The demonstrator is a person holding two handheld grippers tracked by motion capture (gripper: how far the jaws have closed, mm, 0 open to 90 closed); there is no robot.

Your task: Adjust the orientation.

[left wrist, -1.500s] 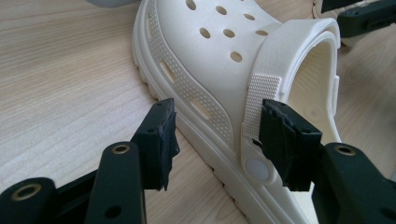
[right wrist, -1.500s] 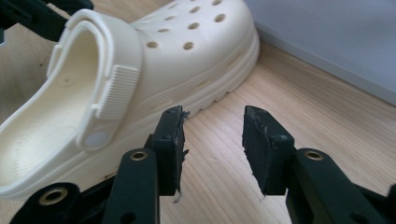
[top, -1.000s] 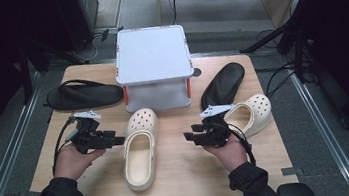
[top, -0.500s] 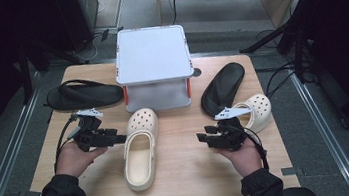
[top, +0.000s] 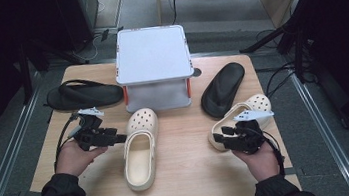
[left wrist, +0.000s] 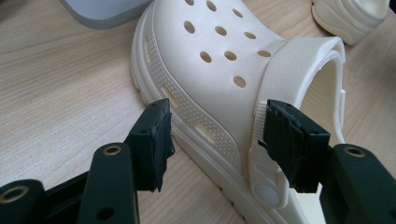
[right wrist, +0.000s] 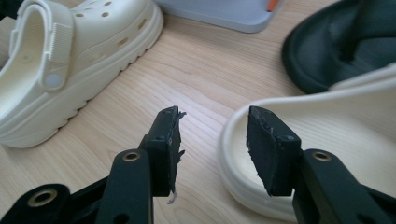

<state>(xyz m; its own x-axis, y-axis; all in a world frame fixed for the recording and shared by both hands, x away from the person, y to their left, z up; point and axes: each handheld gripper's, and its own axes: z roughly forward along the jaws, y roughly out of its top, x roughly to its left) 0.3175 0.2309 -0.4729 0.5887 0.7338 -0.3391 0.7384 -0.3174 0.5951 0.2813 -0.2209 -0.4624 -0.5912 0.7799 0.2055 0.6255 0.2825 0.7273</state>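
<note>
Now the biggest thing is the wooden table [top: 182, 177], and on it stands a grey box with orange posts [top: 153, 68]. A black flip-flop [top: 84, 94] lies to the left of the box, and another black flip-flop [top: 222, 89] lies to its right. A cream clog [top: 141, 147] lies just in front of the box. A second cream clog [top: 245, 114] lies to the right of the box, touching the second flip-flop.

A second ago the right gripper [top: 223, 140] was closer to the middle clog. It has slid over to the heel end of the second clog, so I think that shoe gets picked up next. Its jaws are open, about halfway wide, with the clog's rim [right wrist: 243, 154] at the gap, but the pads do not press it.

The left gripper [top: 117, 137] has stayed put. Its jaws are open around the side and strap of the middle clog [left wrist: 224, 60], not squeezing.
</note>
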